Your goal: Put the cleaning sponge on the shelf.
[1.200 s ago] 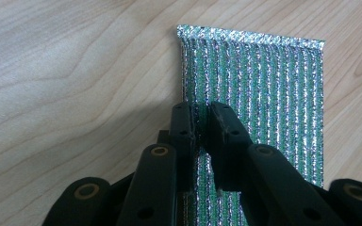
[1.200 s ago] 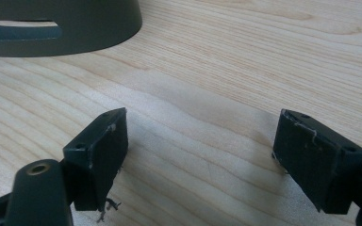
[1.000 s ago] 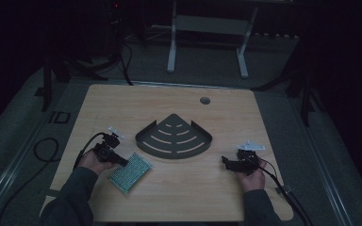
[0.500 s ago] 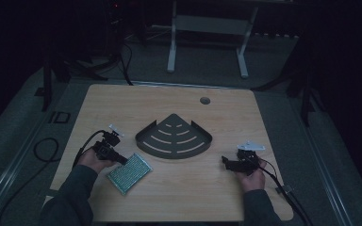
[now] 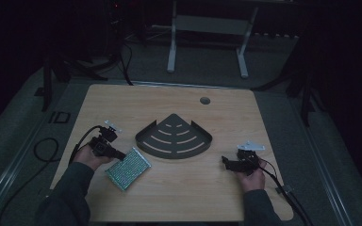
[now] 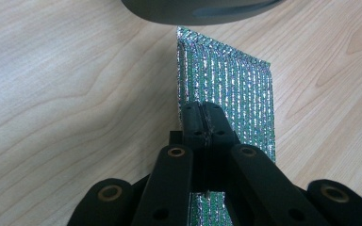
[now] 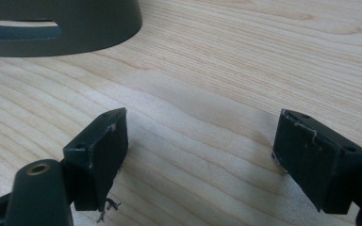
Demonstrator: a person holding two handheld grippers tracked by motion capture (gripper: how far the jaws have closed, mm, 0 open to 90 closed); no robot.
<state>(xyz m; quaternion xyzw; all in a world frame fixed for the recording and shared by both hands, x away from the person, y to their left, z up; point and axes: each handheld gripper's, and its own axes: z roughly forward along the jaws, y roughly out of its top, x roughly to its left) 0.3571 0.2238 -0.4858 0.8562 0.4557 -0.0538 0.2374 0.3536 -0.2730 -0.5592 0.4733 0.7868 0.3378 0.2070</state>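
1. The glittery green pad (image 5: 128, 168) is being held by the left gripper (image 6: 202, 123), whose jaws are pressed together on its near edge; most of the pad is lying ahead of the fingertips (image 6: 192, 117), toward the dark quarter-round shelf (image 5: 175, 138).
2. Judging by the high view, the gripped edge is being raised off the table (image 5: 169, 197) while the far edge is probably still resting on the wood (contact there cannot be confirmed).
3. The pinch is being applied at a thin margin only, so the grip should be kept firm and the lift slow; a quick swing is likely to let the limp sheet slip out from between the pads.
4. The shelf rim (image 6: 202, 12) is standing just beyond the pad's far end, so the far edge should be cleared before any forward travel.
5. The right gripper (image 7: 200, 155) is being held low over bare wood with its jaws wide apart and nothing between them (the shelf is lying beyond its left finger (image 7: 101, 150)); it is being kept available to steady the shelf.
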